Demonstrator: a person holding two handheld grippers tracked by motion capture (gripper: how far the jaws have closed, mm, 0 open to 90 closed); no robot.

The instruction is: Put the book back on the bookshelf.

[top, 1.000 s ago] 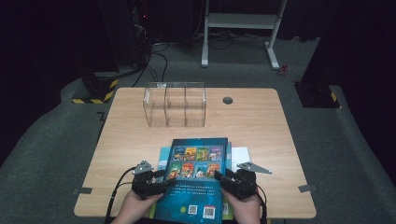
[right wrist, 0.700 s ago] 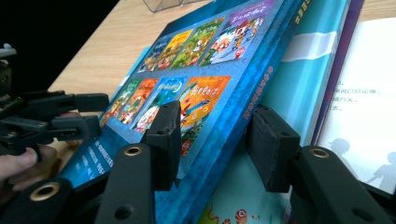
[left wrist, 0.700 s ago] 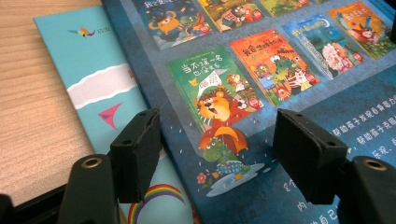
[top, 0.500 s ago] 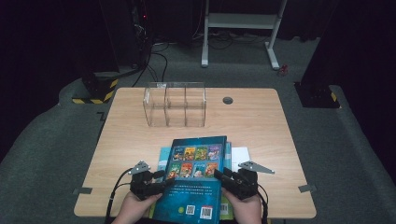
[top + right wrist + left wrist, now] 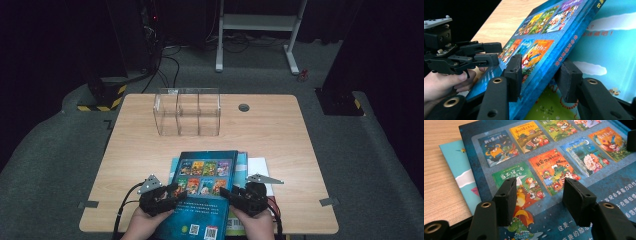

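Where the blue book (image 5: 206,187) lies at the near edge of the table (image 5: 280,135), both tools are engaged with it: the left gripper (image 5: 167,194) stands at the book's left edge and the right gripper (image 5: 231,192) at its right edge, each held in a hand entering from below. In the right gripper view the book's right edge sits raised between the two black jaws, one above the cover and one beneath; the jaws look set apart with the edge between them, and whether they press it cannot be told. In the left gripper view the jaws stand spread over the book's printed cover, with nothing pinched between them. Beneath the blue book lies a teal book (image 5: 461,170), showing past the blue book's left side, and a white sheet (image 5: 260,167) projects from under the blue book's right side. Beyond the blue book, toward the far side of the table, stands a clear three-compartment organizer (image 5: 187,112), well apart from it. Compared with the view of half a second ago, the blue book and both grippers occupy much the same places; no clear shift is discernible. The right edge of the blue book is lifted off the teal book.
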